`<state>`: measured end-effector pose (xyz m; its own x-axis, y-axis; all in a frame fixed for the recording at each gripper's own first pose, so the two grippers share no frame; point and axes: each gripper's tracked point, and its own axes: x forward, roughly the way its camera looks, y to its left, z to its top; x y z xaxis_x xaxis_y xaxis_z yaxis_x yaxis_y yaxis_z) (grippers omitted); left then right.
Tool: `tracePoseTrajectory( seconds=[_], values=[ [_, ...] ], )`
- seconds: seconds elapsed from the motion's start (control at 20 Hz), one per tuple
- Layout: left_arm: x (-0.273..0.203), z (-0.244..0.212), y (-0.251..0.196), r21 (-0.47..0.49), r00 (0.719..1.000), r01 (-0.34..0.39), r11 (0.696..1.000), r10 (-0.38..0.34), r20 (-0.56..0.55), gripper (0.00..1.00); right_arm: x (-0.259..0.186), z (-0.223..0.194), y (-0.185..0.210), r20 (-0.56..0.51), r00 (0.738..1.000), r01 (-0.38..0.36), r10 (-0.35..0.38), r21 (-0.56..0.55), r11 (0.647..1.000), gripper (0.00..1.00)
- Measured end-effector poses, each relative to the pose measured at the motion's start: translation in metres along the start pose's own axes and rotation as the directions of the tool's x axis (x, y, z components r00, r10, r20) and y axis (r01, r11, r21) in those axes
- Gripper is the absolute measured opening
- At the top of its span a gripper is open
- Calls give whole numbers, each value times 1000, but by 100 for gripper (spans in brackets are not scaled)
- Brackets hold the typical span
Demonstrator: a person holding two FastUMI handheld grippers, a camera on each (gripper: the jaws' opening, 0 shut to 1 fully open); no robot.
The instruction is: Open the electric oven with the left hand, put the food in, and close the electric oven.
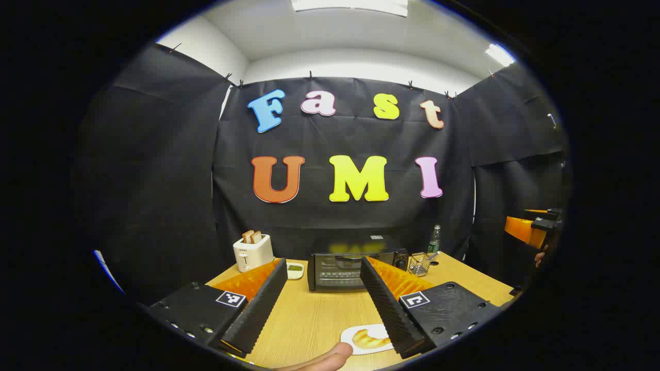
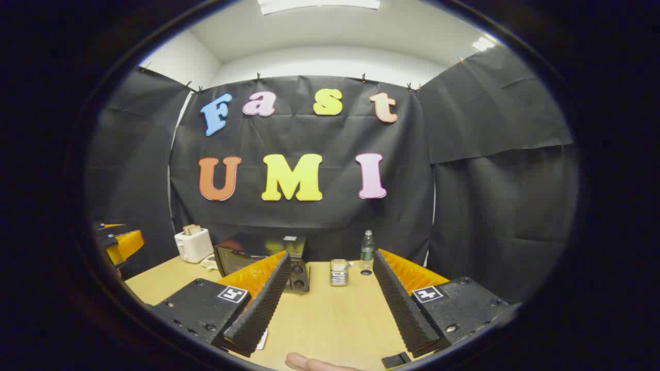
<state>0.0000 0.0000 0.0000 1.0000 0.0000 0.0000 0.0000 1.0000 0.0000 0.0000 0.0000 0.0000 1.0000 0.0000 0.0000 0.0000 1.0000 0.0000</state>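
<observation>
- In the left gripper view, the left gripper (image 1: 323,288) is held above the table's near edge, level, its jaws spread wide with nothing between them.
- A fingertip (image 1: 324,358) pokes in at the bottom of that view.
- The right gripper (image 2: 330,293) is likewise gaping, held over the near edge and gripping nothing.
- A fingertip (image 2: 309,363) shows at the bottom of the right gripper view.
- Each gripper appears at the far side of the other's view.
</observation>
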Motion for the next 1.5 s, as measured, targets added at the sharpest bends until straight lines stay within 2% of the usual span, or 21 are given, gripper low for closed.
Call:
tracePoseTrajectory(
  seconds=[0.1, 0.55, 0.85, 1.1, 1.3, 1.5],
  values=[
    [-1, -4, -6, 11, 1000, 18, 1000, -18, -10, 93, 4, -6, -5, -13, 1000, 6, -6, -1, 1000, 100],
    [0, -14, -8, 10, 999, 20, 1000, -20, -30, 94, 11, -18, -30, -35, 999, 13, -13, 20, 1000, 100],
    [29, -12, -17, -4, 998, 58, 998, -58, -35, 94, 10, -21, -39, -20, 1000, 6, -6, 9, 1000, 100],
    [89, -14, -38, -50, 988, 142, 989, -144, -52, 93, 11, -26, -41, -2, 1000, -9, 9, 19, 1000, 100],
    [161, -39, -44, -87, 985, 125, 988, -134, -105, 93, 10, -26, -43, 28, 1000, -11, 11, 25, 1000, 100],
    [227, -78, -53, -49, 966, 130, 990, -137, -217, 93, 10, -32, -44, 51, 999, -16, 16, -2, 1000, 100]
  ],
)
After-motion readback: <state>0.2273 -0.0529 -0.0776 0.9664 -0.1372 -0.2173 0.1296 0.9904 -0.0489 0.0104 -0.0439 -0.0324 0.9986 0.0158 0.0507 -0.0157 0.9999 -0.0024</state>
